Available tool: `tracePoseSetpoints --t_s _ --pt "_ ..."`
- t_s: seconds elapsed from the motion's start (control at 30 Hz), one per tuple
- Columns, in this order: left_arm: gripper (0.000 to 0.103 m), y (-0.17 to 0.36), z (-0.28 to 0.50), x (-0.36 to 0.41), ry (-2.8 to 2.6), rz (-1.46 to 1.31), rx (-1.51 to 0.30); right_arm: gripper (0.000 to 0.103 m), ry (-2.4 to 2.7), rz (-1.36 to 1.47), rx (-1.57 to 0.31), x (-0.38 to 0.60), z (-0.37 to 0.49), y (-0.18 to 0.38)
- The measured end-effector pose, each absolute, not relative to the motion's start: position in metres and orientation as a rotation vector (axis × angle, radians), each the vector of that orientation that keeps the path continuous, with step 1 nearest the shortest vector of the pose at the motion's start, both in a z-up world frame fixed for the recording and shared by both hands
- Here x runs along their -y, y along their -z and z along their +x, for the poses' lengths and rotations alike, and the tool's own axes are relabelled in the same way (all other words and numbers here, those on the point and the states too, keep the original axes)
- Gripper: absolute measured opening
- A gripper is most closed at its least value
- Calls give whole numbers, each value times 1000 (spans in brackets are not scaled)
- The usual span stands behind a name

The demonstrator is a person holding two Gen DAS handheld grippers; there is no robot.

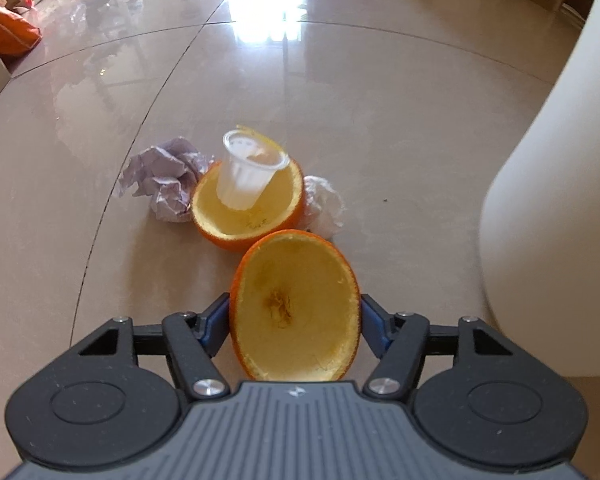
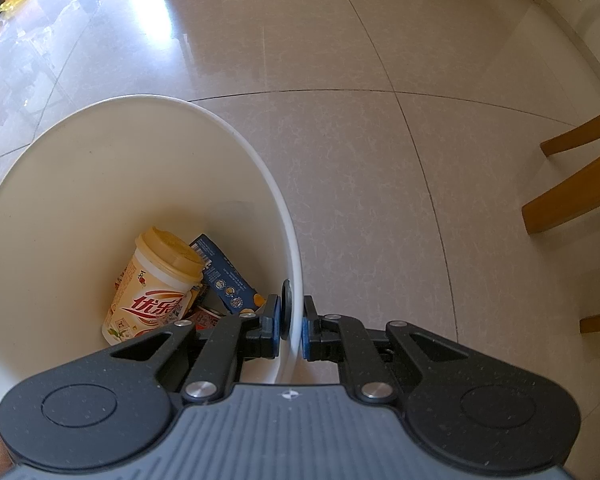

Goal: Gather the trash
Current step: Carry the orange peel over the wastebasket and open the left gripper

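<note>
A glossy beige tiled floor (image 1: 380,112) carries everything, with window glare across it and dark grout lines. Boxes and an orange bag (image 1: 4,32) sit at the far left edge of the room; wooden chair legs (image 2: 572,184) show at the right of the right wrist view.

Only the left wrist view shows the loose trash: a hollowed orange peel half (image 1: 296,308) with pale pith inside and bright rind outside, squeezed between the blue pads of the left hand-held gripper (image 1: 295,322), which stands about half closed on it. Beyond it on the floor lie a second peel half (image 1: 236,220) with a small clear plastic cup (image 1: 248,172) tilted inside, a crumpled lilac paper (image 1: 164,180) to its left and a white tissue wad (image 1: 324,204) to its right.

Only the right wrist view shows inside the white bin (image 2: 80,184): a milk tea cup (image 2: 152,288) and a blue carton (image 2: 224,276). The right hand-held gripper (image 2: 291,328) is pinched tight on the bin's rim.
</note>
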State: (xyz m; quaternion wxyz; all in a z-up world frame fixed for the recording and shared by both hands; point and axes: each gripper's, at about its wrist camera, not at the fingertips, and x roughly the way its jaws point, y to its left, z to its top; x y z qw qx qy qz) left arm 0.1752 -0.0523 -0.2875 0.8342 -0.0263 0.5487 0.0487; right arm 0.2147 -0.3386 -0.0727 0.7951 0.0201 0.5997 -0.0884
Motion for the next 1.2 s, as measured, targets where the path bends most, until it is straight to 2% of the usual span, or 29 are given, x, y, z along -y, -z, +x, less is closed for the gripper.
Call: tracePoseSetpoints --t_s 0.17,0.43,0.7,0.9,1.03,1.2 --pt "65 256 177 51 -41 -41 -1189 12 192 36 -1290 338 216 73" --pt "65 174 182 62 108 80 -1201 12 188 38 -1284 337 214 73" --pt "65 60 186 81 248 219 -1170 11 177 69 -1299 342 216 75" --pt "65 -14 188 121 383 209 -1090 11 170 71 -1306 344 217 74" --pt "65 -29 190 158 475 181 -1058 10 168 88 -1314 346 218 73" --pt "66 -14 194 189 526 161 -1073 10 167 78 -1312 345 218 73"
